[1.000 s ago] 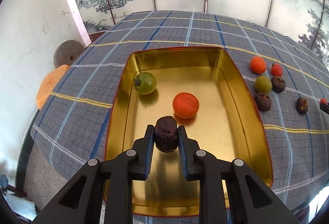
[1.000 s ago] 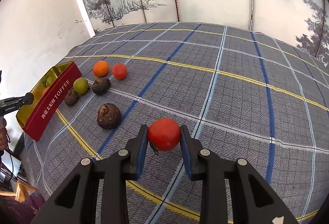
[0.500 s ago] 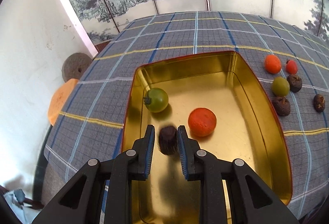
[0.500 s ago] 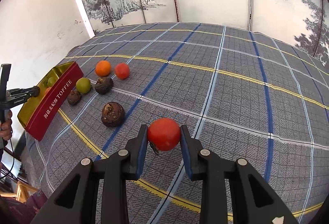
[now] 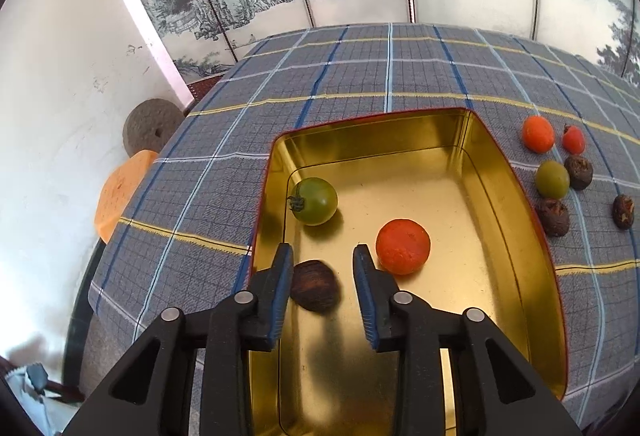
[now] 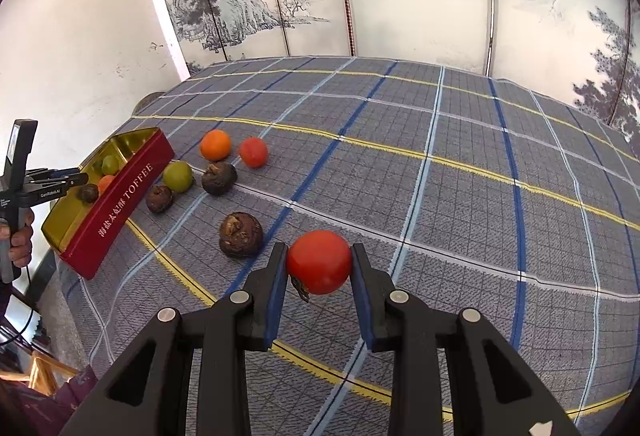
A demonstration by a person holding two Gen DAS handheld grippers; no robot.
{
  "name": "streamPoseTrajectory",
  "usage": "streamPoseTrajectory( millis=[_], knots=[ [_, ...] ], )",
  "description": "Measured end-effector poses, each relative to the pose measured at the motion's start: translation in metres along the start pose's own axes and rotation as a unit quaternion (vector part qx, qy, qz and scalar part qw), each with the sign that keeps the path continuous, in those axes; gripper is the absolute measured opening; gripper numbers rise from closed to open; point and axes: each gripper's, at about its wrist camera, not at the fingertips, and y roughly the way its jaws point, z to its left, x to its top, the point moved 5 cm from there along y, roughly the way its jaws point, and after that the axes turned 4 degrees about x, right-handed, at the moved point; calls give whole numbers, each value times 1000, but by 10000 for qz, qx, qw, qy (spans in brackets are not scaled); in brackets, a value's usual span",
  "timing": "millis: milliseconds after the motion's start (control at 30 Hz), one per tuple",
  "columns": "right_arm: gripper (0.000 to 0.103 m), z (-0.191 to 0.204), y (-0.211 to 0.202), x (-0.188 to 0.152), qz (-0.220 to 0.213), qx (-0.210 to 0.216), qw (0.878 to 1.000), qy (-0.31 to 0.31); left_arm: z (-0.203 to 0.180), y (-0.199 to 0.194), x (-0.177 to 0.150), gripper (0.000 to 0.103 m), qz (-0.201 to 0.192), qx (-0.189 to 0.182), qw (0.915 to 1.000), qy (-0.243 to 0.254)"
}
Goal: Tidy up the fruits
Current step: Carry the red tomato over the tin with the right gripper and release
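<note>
Since one second ago my left gripper [image 5: 322,262] has lowered the dark brown fruit [image 5: 315,291] onto the floor of the gold tin [image 5: 516,236], and its jaws are opening: the fruit lies between the fingers, close against the left pad and clear of the right one, so it is released. In the same interval my right gripper [image 6: 319,262] has lifted slightly; the plaid tablecloth [image 6: 460,172] sits a little lower beneath it. The right gripper is clenched on the red tomato [image 6: 319,261], both pads pressing its sides, stem calyx hanging at the lower left. Inside the tin, a green tomato [image 5: 315,201] rests near the far-left corner and an orange fruit [image 5: 403,246] lies just right of the left gripper's right finger. On the cloth beside the tin's right wall: an orange fruit [image 5: 538,134], a small red tomato [image 5: 573,139], a green fruit [image 5: 552,179] and three dark brown fruits [image 5: 553,217]. From the right wrist view, the tin's red outer wall reads "TOFFEE", and a person's hand [image 6: 20,242] grips the left gripper's handle.
</note>
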Motion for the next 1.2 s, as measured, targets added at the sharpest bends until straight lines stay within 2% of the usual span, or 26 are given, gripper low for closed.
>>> streamPoseTrajectory(
  millis=[233, 400, 533, 667, 933, 1200],
  knots=[
    [28, 33, -7, 14, -88, 285, 9994, -176, 10, -28, -8, 51, -274, 21, 9988, -412],
    [28, 79, -5, 26, -108, 734, 9963, -430, 34, -47, -20, 52, -417, 28, 9942, -988],
    [28, 125, 1, 36, -89, 1163, 9906, -719, 58, -60, -35, 52, -503, 232, 9899, -1307],
    [29, 175, 17, 43, 30, 1648, 9811, -1012, 73, -69, -50, 52, -534, 443, 9894, -1279],
    [29, 268, 70, 40, 576, 2443, 9572, -1439, 72, -87, -65, 52, -645, 514, 9913, -1023],
    [29, 320, 112, 34, 1006, 2639, 9442, -1695, 75, -95, -67, 52, -702, 404, 9910, -1063]
  ],
)
